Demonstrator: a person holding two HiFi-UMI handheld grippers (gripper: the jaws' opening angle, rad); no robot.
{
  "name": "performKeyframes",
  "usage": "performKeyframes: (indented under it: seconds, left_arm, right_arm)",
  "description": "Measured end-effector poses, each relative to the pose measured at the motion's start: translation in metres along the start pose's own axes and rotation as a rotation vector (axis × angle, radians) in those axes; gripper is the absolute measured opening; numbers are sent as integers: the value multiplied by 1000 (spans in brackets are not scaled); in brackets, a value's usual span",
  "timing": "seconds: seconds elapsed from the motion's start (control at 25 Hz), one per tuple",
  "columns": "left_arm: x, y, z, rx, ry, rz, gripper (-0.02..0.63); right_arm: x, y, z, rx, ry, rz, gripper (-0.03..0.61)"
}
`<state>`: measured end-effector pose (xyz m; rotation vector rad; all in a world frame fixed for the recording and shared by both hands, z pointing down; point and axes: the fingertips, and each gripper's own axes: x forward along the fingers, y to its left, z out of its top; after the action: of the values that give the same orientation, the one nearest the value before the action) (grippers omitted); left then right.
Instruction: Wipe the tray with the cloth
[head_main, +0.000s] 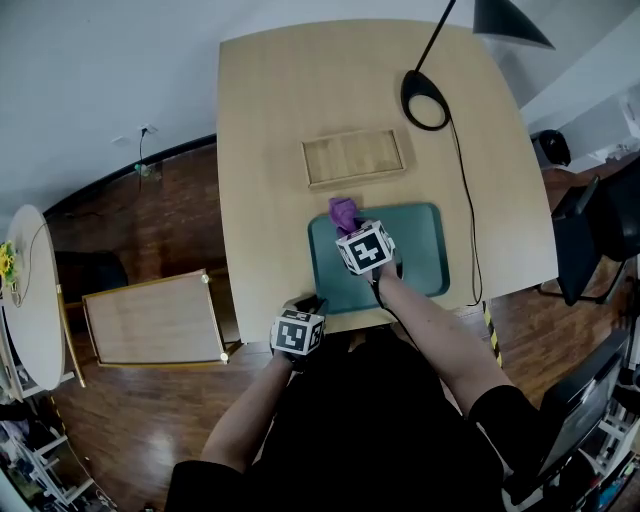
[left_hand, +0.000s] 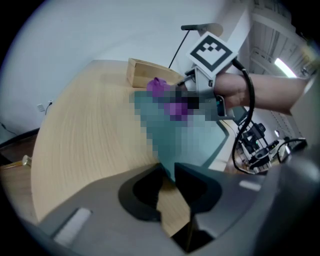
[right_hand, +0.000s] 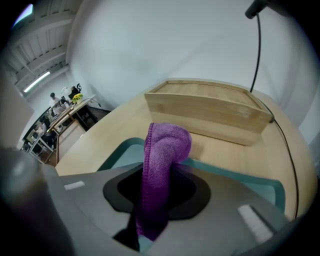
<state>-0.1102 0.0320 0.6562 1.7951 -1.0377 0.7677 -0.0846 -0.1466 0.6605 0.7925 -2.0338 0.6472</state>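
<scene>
while the left gripper (left_hand: 170, 172) clamps the stiff tray (head_main: 425, 250) by its near corner, the right gripper (right_hand: 159, 186) pinches the cloth (right_hand: 167, 145), seemingly soft, limp, light.

The right gripper (head_main: 355, 232) reaches forward on an outstretched arm, tilted steeply down, its fingers (right_hand: 197, 192) clamped on the cloth (head_main: 343, 211). The left gripper (head_main: 308, 304), close to the body on a bent arm, also slants down, its fingers (left_hand: 200, 186) pinching the tray's (head_main: 425, 250) near left corner.
</scene>
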Motion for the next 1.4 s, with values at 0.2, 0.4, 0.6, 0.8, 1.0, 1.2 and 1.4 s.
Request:
performKeyframes:
  seconds: [0.2, 0.4, 0.6, 0.8, 1.0, 1.2, 1.4]
  left_arm:
    - [1, -1, -1, 7, 11, -5, 106]
    - [-2, 0, -8, -18, 18, 17, 106]
    - [-3, 3, -11, -46, 18, 31, 104]
    - [-4, 5, -11, -82, -14, 70, 98]
    - [-6, 9, -8, -114, -44, 96, 95]
    - [-5, 9, -8, -121, -52, 99, 94]
    - [-5, 7, -8, -112, -49, 84, 94]
  right_arm:
    - [4, 50, 19, -98, 2, 52, 107]
    - [8, 86, 14, -205, 11, 120, 107]
    - [-7, 43, 2, -209, 17, 40, 107]
    - [-51, -63, -39, -62, 23, -95, 107]
    - [-90, -163, -94, 95, 58, -210, 107]
    - [-92, -170, -110, 78, 74, -215, 107]
    - [-71, -126, -98, 45, 72, -183, 107]
